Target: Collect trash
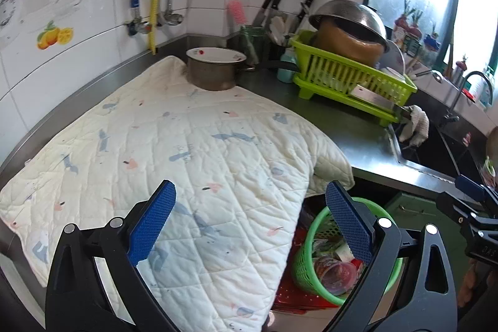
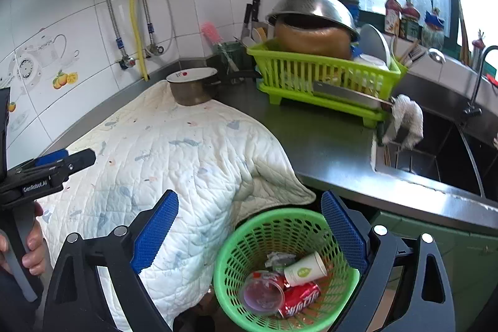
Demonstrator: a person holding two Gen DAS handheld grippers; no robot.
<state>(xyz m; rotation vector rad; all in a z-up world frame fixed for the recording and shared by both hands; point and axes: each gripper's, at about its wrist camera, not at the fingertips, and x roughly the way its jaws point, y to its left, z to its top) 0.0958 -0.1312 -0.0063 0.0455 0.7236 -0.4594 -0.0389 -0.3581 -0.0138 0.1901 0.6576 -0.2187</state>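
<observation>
Green basket (image 2: pixel 281 266) — one red can (image 2: pixel 300 299), one paper cup (image 2: pixel 305 268), perhaps one clear cup (image 2: pixel 263 293); both tongs (image 1: pixel 249 220) (image 2: pixel 249 226) apart, empty.

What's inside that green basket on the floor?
The green basket holds a paper cup, a red can, a clear plastic cup and crumpled wrappers; anything beneath is hidden.

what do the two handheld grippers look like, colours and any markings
Both are alike: the left gripper and right gripper have black angular plastic frames with round silver pivot pins, and flat fingers faced with blue textured pads. Seen from the right wrist view, the left gripper's body carries white "GenRobot.AI" lettering.
</observation>
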